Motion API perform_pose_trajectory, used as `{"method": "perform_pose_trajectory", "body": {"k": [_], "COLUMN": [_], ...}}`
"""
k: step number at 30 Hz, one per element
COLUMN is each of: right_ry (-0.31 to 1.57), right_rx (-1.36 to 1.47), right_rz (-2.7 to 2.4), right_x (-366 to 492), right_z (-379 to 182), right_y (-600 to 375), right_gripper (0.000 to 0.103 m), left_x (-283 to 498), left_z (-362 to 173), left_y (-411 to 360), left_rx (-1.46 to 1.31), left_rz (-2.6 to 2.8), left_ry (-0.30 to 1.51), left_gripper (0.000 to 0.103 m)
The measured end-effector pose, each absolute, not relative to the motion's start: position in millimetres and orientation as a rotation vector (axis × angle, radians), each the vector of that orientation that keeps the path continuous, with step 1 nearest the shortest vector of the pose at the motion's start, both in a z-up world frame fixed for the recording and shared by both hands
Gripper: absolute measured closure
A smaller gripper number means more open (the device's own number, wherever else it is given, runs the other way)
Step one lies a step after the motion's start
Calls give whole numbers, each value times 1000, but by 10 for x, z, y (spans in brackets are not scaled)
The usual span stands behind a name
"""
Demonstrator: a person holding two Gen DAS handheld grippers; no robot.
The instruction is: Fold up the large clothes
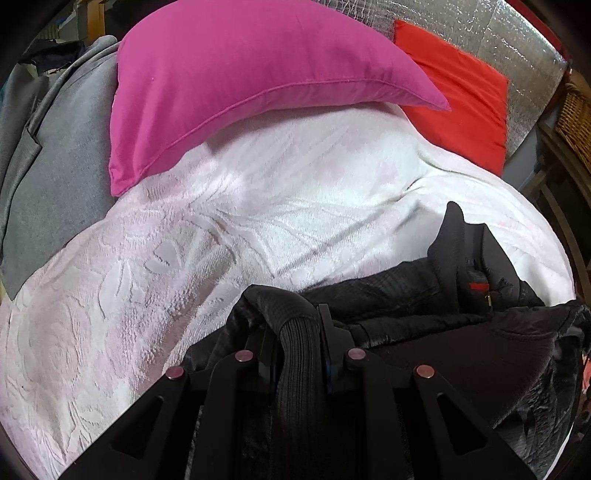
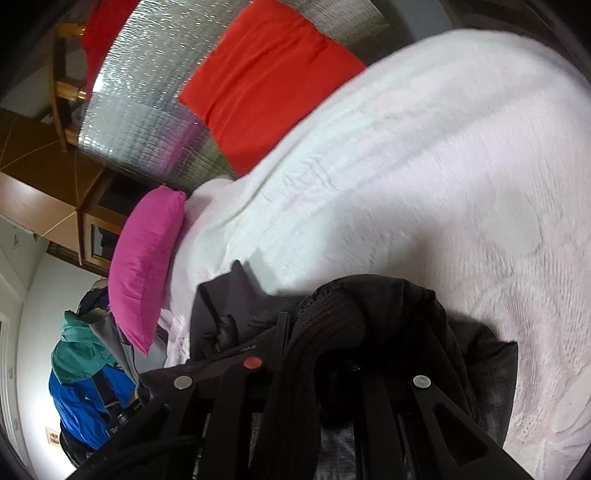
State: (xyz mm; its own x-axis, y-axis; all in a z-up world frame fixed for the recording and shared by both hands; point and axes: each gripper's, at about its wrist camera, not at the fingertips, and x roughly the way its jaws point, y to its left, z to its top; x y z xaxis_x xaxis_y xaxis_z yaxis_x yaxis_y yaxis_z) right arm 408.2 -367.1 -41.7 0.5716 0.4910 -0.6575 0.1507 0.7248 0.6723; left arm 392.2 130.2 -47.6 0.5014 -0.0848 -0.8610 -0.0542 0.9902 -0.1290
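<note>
I have the black jacket [image 1: 424,325] bunched on the white bedspread [image 1: 229,236], at the end of the bed farthest from the pink pillow [image 1: 240,81]. My left gripper [image 1: 297,332] is clamped on a ribbed knit band of the jacket, probably a cuff or hem, which runs straight down between the fingers [image 1: 327,325]. My right gripper [image 2: 325,332] is buried in black cloth too: a ribbed band [image 2: 295,387] drapes over and between its fingers, and they look closed on it, though the fabric hides the tips.

I judge this garment to be light for its bulk, soft and floppy, with a shiny quilted shell that will slide on itself and on my fingers. The ribbed knit is the better hold: it is thicker, grippy and will not slip out as the slick shell would. The puffy body will resist lying flat and tends to spring open, so folds will need pressing down.

Beyond the pink pillow lies a red cushion [image 1: 458,92], against a silvery foil panel [image 1: 491,33]. A grey garment [image 1: 55,155] lies beside the pink pillow, on the side away from the red cushion. The right view is tilted and somewhat smeared, so finer detail there is uncertain.
</note>
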Motion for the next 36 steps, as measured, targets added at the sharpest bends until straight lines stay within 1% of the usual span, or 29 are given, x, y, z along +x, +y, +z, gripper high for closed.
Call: {"method": "perform_pose_trajectory", "body": {"k": [3, 7, 9, 23, 36], "right_ry": [979, 1002, 1004, 1021, 1037], "right_rx": [756, 825, 851, 798, 820], "right_rz": [205, 184, 182, 165, 161], "right_x": [4144, 4167, 4171, 4182, 4200], "right_z": [-479, -699, -736, -692, -705], "right_y": [-3647, -3707, -3725, -3679, -3691], "right_gripper": [91, 91, 89, 89, 88], "left_x": [3956, 3982, 3981, 3989, 4002], "left_z": [-519, -558, -568, -597, -622], "left_y": [1309, 1297, 1299, 1300, 1311], "left_rx": [-149, -139, -137, -128, -134], "left_rz": [-12, -14, -15, -8, -15], "left_ry": [1052, 1057, 1058, 1060, 1064], "left_gripper": [84, 84, 84, 84, 84]}}
